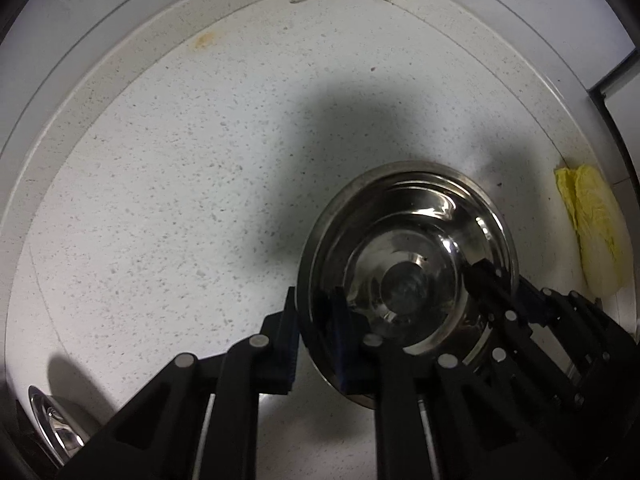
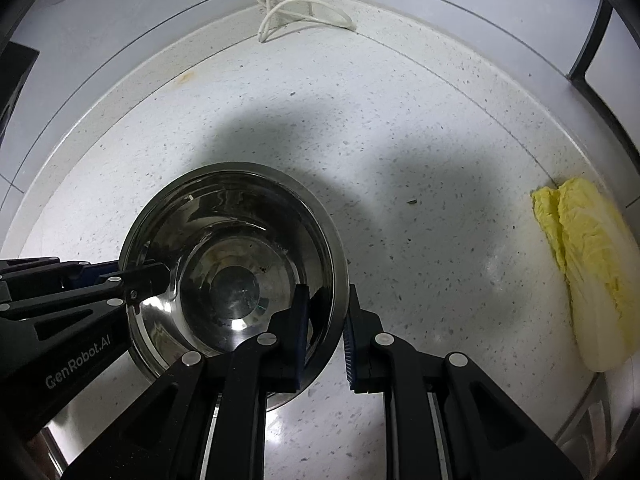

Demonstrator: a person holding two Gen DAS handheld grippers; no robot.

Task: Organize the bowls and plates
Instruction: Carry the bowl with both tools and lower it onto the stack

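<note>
While the steel bowl [image 2: 234,268] sits on the speckled countertop [image 2: 420,160], my left gripper [image 1: 316,332] and my right gripper [image 2: 326,332] each straddle its rim at opposite sides, one finger inside, one outside, pads close against the wall. Napa cabbage [image 2: 592,272] lies well apart at the right edge.

Both grippers are black with blue ridged pads [image 2: 301,332] and round silver pins [image 1: 258,341]. The left gripper [image 2: 148,276] has white "GenRobot.AI" letters [image 2: 80,362].
</note>
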